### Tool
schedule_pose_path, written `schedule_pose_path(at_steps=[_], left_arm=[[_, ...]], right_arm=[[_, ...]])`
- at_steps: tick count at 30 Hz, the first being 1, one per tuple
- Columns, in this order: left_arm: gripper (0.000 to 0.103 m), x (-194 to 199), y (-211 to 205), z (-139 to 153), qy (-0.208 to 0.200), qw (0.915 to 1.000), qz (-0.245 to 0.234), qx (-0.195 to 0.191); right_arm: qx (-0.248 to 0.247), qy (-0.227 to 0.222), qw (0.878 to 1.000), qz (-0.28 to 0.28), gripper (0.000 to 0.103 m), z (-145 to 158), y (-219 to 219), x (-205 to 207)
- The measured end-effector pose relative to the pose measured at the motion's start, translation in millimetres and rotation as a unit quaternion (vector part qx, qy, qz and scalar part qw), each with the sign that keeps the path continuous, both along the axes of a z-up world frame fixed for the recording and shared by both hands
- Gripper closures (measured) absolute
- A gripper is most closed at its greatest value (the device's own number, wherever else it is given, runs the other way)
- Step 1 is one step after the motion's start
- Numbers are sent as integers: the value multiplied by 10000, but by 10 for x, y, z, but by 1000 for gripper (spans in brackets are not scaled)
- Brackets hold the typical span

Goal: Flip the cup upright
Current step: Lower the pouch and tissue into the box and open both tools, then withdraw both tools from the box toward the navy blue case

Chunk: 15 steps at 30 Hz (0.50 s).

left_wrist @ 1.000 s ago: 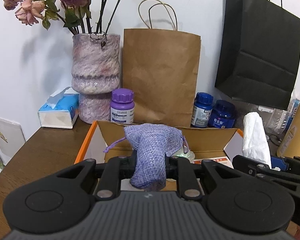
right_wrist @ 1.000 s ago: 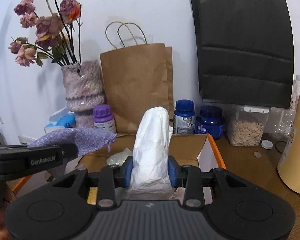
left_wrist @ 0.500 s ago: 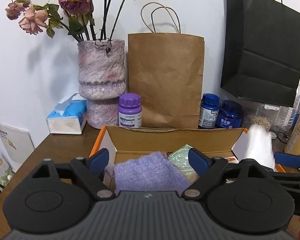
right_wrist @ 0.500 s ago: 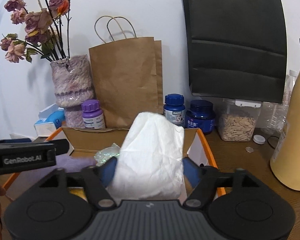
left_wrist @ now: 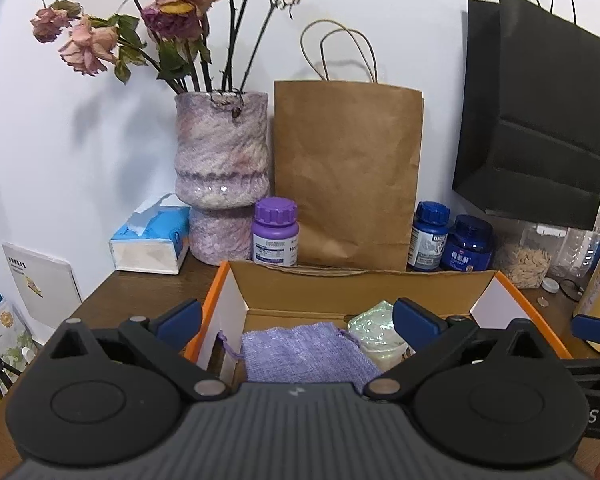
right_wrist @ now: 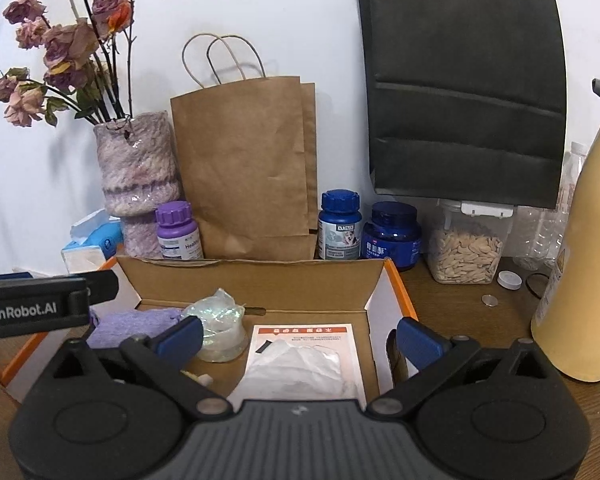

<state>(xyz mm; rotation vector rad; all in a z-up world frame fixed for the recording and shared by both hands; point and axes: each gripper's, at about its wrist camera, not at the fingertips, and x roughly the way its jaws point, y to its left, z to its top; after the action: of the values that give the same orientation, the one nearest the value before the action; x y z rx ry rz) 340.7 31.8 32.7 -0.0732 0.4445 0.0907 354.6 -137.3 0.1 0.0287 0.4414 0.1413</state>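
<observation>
No cup shows plainly in either view. An open cardboard box (left_wrist: 360, 276) with orange edges holds a purple woven pouch (left_wrist: 304, 352), a shiny iridescent clear-plastic bundle (left_wrist: 376, 326) and a white crumpled packet (right_wrist: 300, 364) lying on a printed card. My left gripper (left_wrist: 298, 316) is open above the purple pouch, with nothing between its fingers. My right gripper (right_wrist: 299, 336) is open above the white packet, also holding nothing. In the right wrist view the box (right_wrist: 260, 268), the pouch (right_wrist: 136, 324) and the bundle (right_wrist: 220, 328) appear again.
Behind the box stand a purple vase (left_wrist: 222, 172) of dried roses, a brown paper bag (left_wrist: 348, 176), a black bag (right_wrist: 460, 80), pill bottles (right_wrist: 339, 226), a tissue box (left_wrist: 150, 240) and a seed jar (right_wrist: 468, 248). A tall tan bottle (right_wrist: 576, 260) stands right.
Both grippers opened. The purple pouch left the left gripper and the white packet left the right one; both now lie in the box. The grippers have drawn back a little.
</observation>
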Motion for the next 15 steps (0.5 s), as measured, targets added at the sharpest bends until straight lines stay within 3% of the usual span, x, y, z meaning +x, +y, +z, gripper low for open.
schedule_pose_path(at_steps=[15], left_arm=[[0,-533,72,137,-148,9998,35,-131]], right_arm=[[-164,-194,9996,103,0,104,2,-353]])
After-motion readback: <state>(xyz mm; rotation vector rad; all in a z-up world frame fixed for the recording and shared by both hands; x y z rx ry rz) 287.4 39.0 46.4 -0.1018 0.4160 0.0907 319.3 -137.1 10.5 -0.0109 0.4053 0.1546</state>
